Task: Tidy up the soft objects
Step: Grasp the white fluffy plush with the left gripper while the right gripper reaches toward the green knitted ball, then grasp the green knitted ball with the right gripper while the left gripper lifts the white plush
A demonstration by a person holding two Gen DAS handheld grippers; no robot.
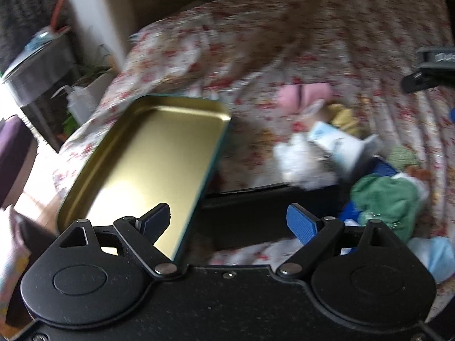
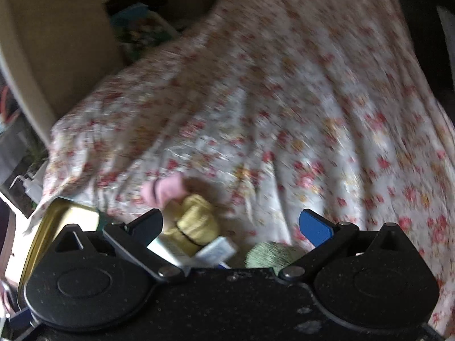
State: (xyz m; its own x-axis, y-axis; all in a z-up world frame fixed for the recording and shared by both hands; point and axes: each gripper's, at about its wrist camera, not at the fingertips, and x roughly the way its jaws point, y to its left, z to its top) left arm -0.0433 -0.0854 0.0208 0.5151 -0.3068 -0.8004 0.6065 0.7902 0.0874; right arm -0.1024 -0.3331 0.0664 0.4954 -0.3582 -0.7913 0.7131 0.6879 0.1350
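A: Soft things lie in a heap on the floral bedspread [image 1: 327, 42] in the left wrist view: a pink bundle [image 1: 304, 93] far off, a yellow one [image 1: 345, 116] just beside it, a white fluffy piece [image 1: 301, 162] nearer, and a green cloth [image 1: 389, 201] near right.

B: And the left gripper [image 1: 230, 221]?

A: Its jaws stand wide apart, clamped on nothing. A gold-lined tin lid [image 1: 148, 159] is tilted at the near left, its lower edge behind the left finger; whether they touch I cannot tell. A black box [image 1: 256, 216] sits between the fingers, farther off.

B: The right wrist view?

A: The right gripper [image 2: 233, 224] is also spread open and empty. The pink and yellow bundles lie near its left finger, a white packet [image 2: 216, 251] and a pale green ball [image 2: 270, 254] closest in. The lid's edge shows at the near left. Everything is blurred.
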